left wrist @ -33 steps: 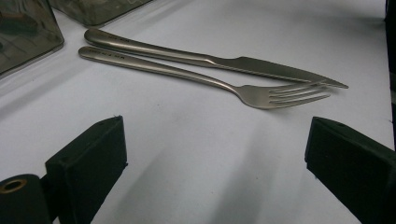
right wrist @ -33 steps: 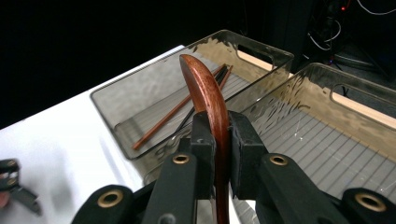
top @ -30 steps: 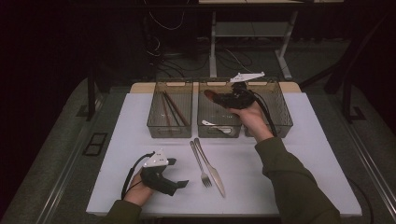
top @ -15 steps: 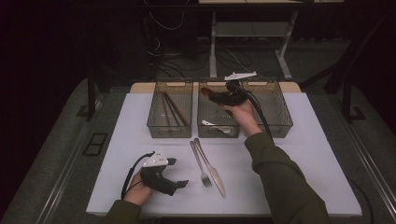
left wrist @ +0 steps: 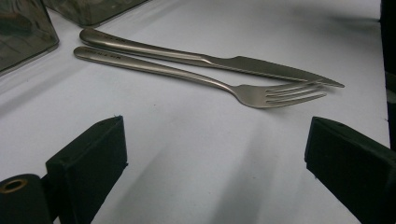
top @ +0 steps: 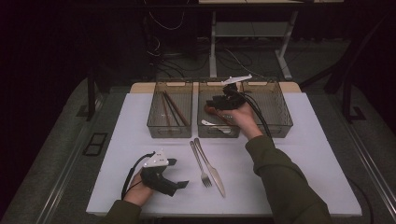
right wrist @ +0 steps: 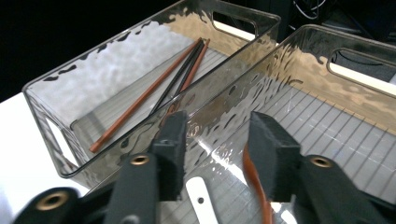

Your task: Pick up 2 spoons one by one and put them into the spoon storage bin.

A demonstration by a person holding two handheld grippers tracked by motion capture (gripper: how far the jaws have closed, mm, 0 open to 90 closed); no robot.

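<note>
Right gripper (top: 215,105) over middle bin (top: 205,88), jaws just opened, brown spoon (right wrist: 256,184) hanging loose beside one pad.

Spoon sits in that bin near a white spoon (top: 215,124); chopsticks (top: 172,108) in the next bin; left gripper (top: 180,185) rests, jaws apart, near fork (left wrist: 201,79) and knife (left wrist: 210,60).

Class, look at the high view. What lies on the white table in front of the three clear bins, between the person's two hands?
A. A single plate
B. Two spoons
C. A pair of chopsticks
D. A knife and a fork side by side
D: a knife and a fork lie side by side on the white table, also seen in the left gripper view.
</note>
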